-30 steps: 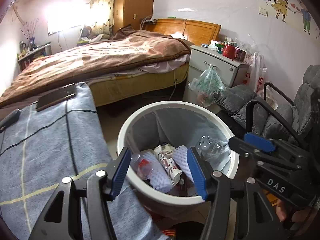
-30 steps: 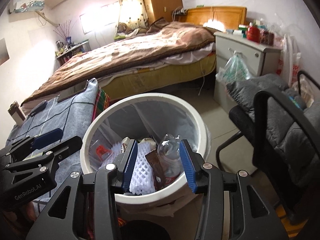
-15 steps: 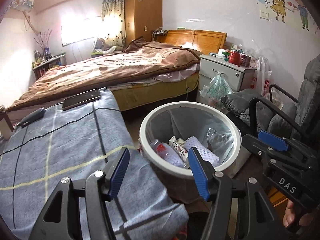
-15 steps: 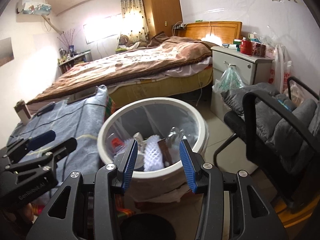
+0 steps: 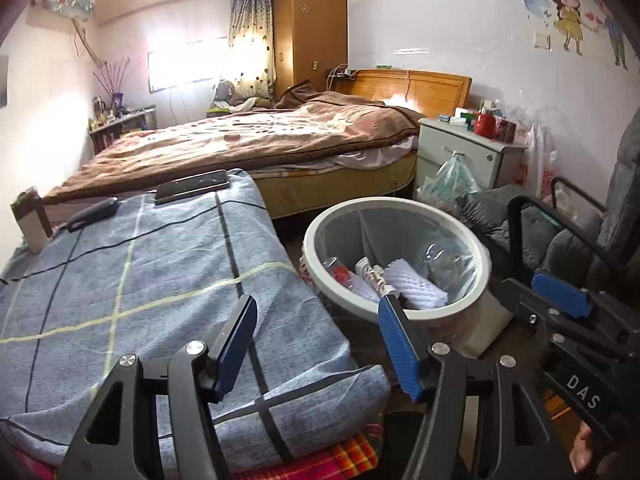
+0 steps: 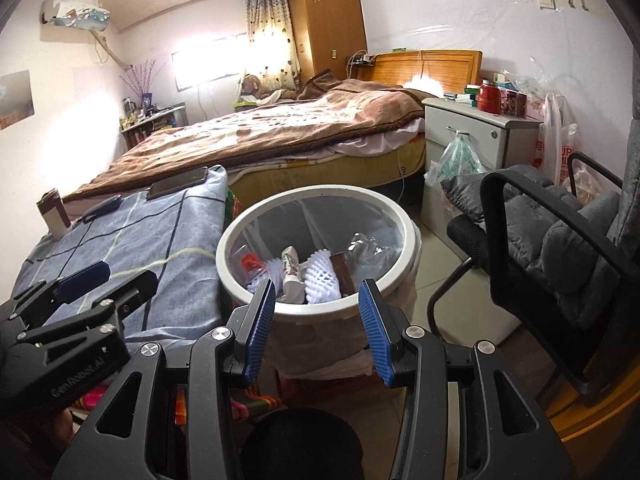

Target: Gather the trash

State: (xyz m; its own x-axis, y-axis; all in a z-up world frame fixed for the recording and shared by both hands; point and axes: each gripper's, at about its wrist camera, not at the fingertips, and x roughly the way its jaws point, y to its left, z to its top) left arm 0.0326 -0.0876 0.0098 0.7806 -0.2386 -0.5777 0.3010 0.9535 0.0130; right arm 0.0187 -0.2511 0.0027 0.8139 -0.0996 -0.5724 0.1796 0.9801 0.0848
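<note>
A white round trash bin (image 5: 472, 240) (image 6: 320, 312) lined with a clear bag stands on the floor beside a cloth-covered table. Inside lie white foam fruit nets (image 5: 416, 286) (image 6: 322, 272), a crushed clear bottle (image 5: 444, 256) (image 6: 366, 248), a printed wrapper (image 6: 291, 264) and a red-labelled piece (image 5: 340, 272). My left gripper (image 5: 316, 340) is open and empty above the table's near right corner, short of the bin. My right gripper (image 6: 316, 320) is open and empty, just in front of the bin's near rim. Each gripper shows in the other's view, the right one (image 5: 560, 304) and the left one (image 6: 80, 280).
The table wears a blue-grey checked cloth (image 5: 132, 280) with a phone (image 5: 192, 186), a dark remote-like object (image 5: 92, 208) and a cable on it. A grey padded chair (image 6: 560, 248) stands right of the bin. A bed (image 6: 280, 132) and a nightstand (image 6: 472, 140) lie beyond.
Both grippers have pulled back and up from over the bin; the bin now sits farther off. The left gripper has swung left over the table. Both stayed open and empty.
</note>
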